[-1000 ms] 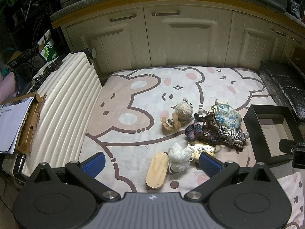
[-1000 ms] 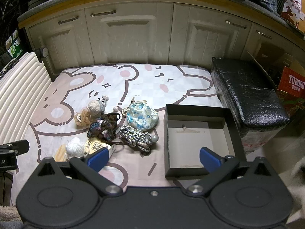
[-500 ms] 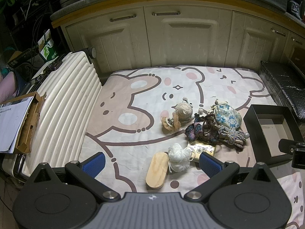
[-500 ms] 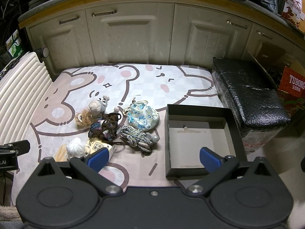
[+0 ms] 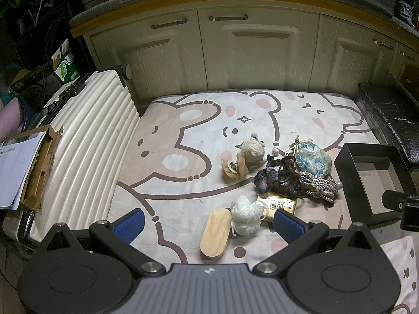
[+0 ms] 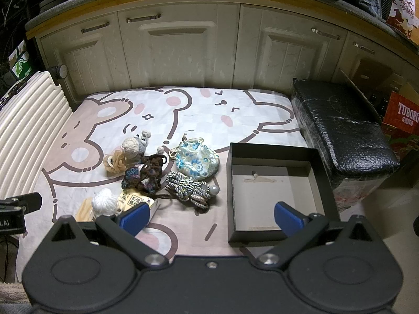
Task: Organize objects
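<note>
Right gripper (image 6: pixel 210 216) hovering over the near edge of the bear-print mat (image 6: pixel 199 112), blue-padded fingers (image 6: pixel 288 218) spread wide, nothing between them. Black open box (image 6: pixel 320 167) sits at the mat's right edge, inside looks bare. Clutter bunched left of the box: floral pouch (image 6: pixel 197 162) nearest it, twisted cord bundle (image 6: pixel 189 189) just in front, dark crochet piece (image 6: pixel 145 174) touching the cord, knitted toy (image 6: pixel 134 146) behind. White yarn ball (image 6: pixel 104 204) and yellow printed packet (image 6: pixel 134 201) near the near-left edge, partly behind the left finger.
</note>
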Action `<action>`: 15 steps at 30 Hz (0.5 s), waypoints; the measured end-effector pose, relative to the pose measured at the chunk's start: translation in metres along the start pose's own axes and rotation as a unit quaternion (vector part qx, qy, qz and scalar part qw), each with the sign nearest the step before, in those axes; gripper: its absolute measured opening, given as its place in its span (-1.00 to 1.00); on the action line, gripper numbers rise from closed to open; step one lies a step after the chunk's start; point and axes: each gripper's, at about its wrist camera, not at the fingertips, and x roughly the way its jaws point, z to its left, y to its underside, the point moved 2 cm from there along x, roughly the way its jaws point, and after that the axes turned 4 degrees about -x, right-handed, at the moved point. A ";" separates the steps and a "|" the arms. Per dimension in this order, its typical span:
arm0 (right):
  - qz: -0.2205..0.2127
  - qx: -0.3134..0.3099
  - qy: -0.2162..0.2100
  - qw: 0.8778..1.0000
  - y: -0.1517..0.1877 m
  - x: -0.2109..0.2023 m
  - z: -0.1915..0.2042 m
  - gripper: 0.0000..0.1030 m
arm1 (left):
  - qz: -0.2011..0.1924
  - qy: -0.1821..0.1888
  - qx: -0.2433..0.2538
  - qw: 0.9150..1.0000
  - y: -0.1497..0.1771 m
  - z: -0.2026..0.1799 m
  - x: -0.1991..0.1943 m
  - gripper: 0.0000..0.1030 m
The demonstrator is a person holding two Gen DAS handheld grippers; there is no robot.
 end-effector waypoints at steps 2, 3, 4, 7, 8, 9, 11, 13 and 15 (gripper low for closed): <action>0.000 0.001 0.001 1.000 0.000 0.000 0.000 0.99 | 0.000 0.001 0.000 1.000 0.000 0.000 0.000 1.00; 0.000 0.001 0.001 1.000 0.000 0.000 0.000 0.99 | 0.000 0.001 0.000 1.000 0.000 0.000 0.000 1.00; 0.000 0.001 0.001 1.000 0.000 0.000 0.000 0.99 | 0.000 0.001 0.000 1.000 0.000 0.000 0.000 1.00; 0.001 0.002 0.002 1.000 0.000 0.000 0.000 0.99 | 0.000 0.001 0.001 1.000 0.000 0.000 0.000 1.00; 0.001 0.002 0.002 1.000 0.000 0.000 -0.001 0.99 | 0.000 0.002 0.001 1.000 0.000 0.000 0.000 1.00; 0.001 0.002 0.002 1.000 0.000 0.000 -0.001 0.99 | 0.000 0.002 0.001 1.000 0.000 0.000 0.000 1.00; 0.001 0.003 0.003 1.000 0.000 0.000 -0.001 0.99 | 0.000 0.003 0.001 1.000 0.000 0.000 0.000 1.00; 0.001 0.004 0.004 1.000 0.000 0.000 -0.002 0.99 | 0.000 0.003 0.001 1.000 0.000 0.000 0.000 1.00; 0.001 0.005 0.004 1.000 0.000 0.000 -0.002 0.99 | 0.000 0.003 0.001 1.000 0.000 0.000 0.000 1.00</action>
